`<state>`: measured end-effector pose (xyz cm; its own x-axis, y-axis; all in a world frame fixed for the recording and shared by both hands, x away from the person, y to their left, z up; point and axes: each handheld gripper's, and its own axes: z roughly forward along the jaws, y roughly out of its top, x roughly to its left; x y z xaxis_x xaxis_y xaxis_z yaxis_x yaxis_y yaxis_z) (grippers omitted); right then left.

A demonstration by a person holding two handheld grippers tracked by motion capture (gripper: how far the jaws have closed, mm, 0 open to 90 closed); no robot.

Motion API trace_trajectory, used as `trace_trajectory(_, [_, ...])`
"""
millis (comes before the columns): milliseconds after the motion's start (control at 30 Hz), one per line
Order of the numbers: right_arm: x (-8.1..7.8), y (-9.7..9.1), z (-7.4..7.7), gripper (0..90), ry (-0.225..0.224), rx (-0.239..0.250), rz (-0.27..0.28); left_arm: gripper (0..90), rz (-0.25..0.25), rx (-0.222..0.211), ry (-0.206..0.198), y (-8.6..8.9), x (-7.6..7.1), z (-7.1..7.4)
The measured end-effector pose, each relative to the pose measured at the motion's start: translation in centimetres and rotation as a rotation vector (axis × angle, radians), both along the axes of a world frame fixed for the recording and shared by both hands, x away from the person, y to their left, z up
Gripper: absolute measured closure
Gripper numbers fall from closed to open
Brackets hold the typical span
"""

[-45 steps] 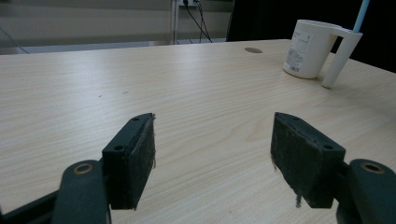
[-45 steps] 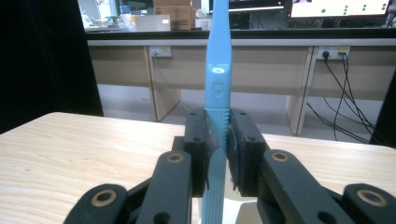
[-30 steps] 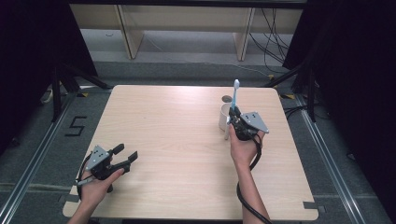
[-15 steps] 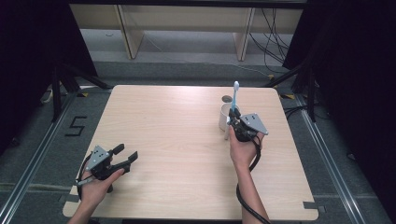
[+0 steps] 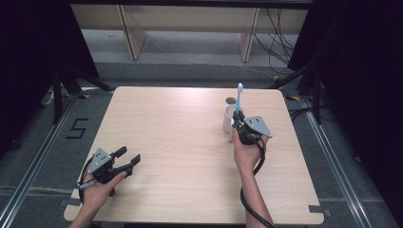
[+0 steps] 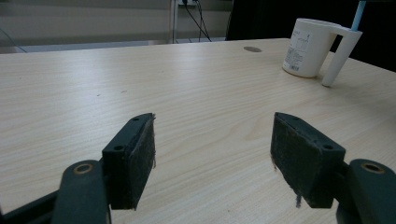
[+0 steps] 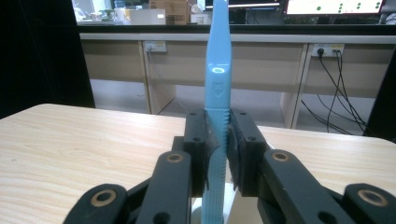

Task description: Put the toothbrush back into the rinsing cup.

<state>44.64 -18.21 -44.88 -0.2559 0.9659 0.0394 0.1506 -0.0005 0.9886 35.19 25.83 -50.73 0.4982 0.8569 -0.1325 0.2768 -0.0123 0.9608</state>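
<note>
At the right of the high view, the right claw [image 5: 239,124] pinches a blue toothbrush [image 5: 239,97] upright over the white cup [image 5: 230,119] on the bench [image 5: 180,128]; a tilted descent could catch the rim and tip it. Lower left, the left claw [image 5: 129,158] gapes wide, empty

Floor marking [image 5: 78,128]: "5", in black, left of the desk [image 5: 180,142].
Cup label [image 6: 299,49]: small print, illegible.
Toothbrush emblem [image 7: 218,87]: unreadable.
</note>
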Motion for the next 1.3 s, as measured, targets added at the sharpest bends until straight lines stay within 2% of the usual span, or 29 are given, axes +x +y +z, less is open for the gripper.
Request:
trace_trajectory(67, [-0.1,0.1,0.0,79.0,0.003,0.007,-0.006,30.2,0.0,0.0,0.0,0.0,0.0,0.0])
trace_trajectory(167, [0.0,-0.1,-0.2,78.9,-0.009,-0.014,-0.002,30.2,0.0,-0.002,0.0,0.0,0.0,0.0])
trace_trajectory(300, [0.0,0.0,-0.3,78.9,-0.005,-0.003,0.001,30.2,-0.001,-0.002,0.001,0.0,0.0,0.0])
trace_trajectory(367, [0.0,-0.1,-0.3,78.9,-0.01,-0.02,0.004,30.2,-0.001,-0.003,0.001,0.0,0.0,0.0])
trace_trajectory(433, [0.0,0.0,-0.4,78.9,-0.004,0.001,0.006,30.2,0.0,-0.002,0.0,-0.1,0.0,0.0])
trace_trajectory(467, [0.0,-0.1,-0.4,78.8,-0.009,-0.02,0.0,30.2,0.0,-0.002,0.0,-0.1,0.0,0.0])
trace_trajectory(567, [0.0,0.1,-0.5,78.8,-0.007,-0.003,0.004,30.2,-0.001,-0.002,0.001,0.0,0.0,0.0])
trace_trajectory(600, [0.0,0.0,-0.5,78.8,-0.01,-0.018,0.006,30.2,-0.001,-0.003,0.0,0.0,0.0,0.0])
trace_trajectory(633, [-0.1,0.1,-0.5,78.8,0.001,-0.003,0.001,30.2,-0.001,-0.002,0.001,0.0,0.0,0.0])
trace_trajectory(733, [-0.1,0.0,-0.6,78.8,0.004,-0.007,-0.002,30.2,0.0,-0.002,0.0,0.0,0.0,0.0])
trace_trajectory(800, [0.0,0.0,-0.8,78.8,-0.007,0.001,0.007,30.2,0.0,-0.003,0.0,-0.1,0.0,0.0])
trace_trajectory(967, [0.0,0.0,-1.0,78.7,0.002,-0.02,0.008,30.2,-0.002,-0.002,0.001,-0.1,0.0,-0.1])
trace_trajectory(1000, [0.0,0.1,-1.1,78.7,0.002,-0.004,0.004,30.1,-0.002,-0.001,0.002,-0.1,0.0,-0.1])
trace_trajectory(1100, [-0.1,0.1,-1.2,78.8,0.007,0.003,0.002,30.2,-0.003,-0.001,0.003,-0.1,0.0,-0.1])
trace_trajectory(1200, [-0.1,0.0,-1.3,78.7,0.003,-0.012,-0.002,30.2,-0.002,0.001,0.002,-0.1,0.0,-0.1])
trace_trajectory(1300, [-0.1,0.2,-1.3,78.7,0.013,0.0,-0.005,30.2,-0.009,-0.008,-0.007,-0.1,0.1,-0.2])
